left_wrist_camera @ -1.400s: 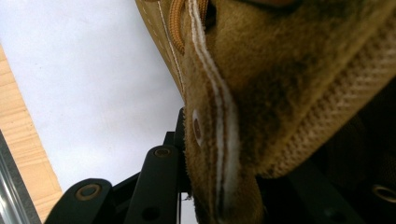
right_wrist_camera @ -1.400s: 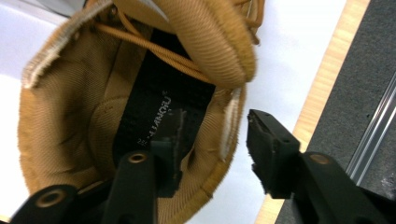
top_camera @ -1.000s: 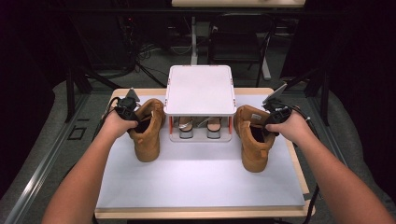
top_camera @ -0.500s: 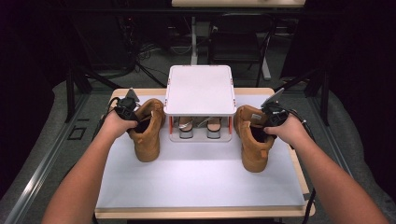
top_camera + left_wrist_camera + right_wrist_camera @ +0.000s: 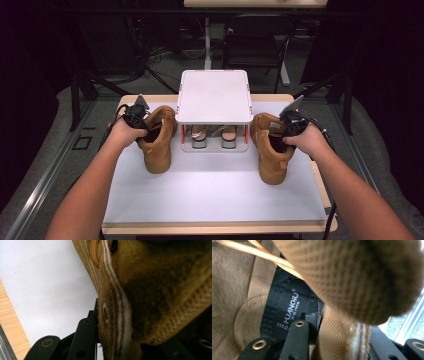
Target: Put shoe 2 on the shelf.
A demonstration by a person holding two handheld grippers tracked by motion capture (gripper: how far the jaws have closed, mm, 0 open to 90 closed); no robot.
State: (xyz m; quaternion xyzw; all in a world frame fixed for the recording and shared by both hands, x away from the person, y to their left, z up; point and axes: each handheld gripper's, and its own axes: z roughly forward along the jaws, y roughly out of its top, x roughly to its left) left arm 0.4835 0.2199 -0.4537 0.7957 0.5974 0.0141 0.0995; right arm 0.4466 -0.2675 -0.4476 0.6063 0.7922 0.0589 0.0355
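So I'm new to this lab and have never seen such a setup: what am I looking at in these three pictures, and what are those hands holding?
No robot here: a person holds a hand-operated two-jaw gripper in each hand. The high view looks down on the table from above the person's side. There the left gripper grips the collar of the left boot, and the right gripper grips the collar of the right boot. Between the boots stands a small white rack with another pair of shoes under its top. The other two pictures come from cameras riding on the grippers: each shows black jaws closed on tan boot material, the left gripper view from outside, the right gripper view looking into the boot at its printed insole.
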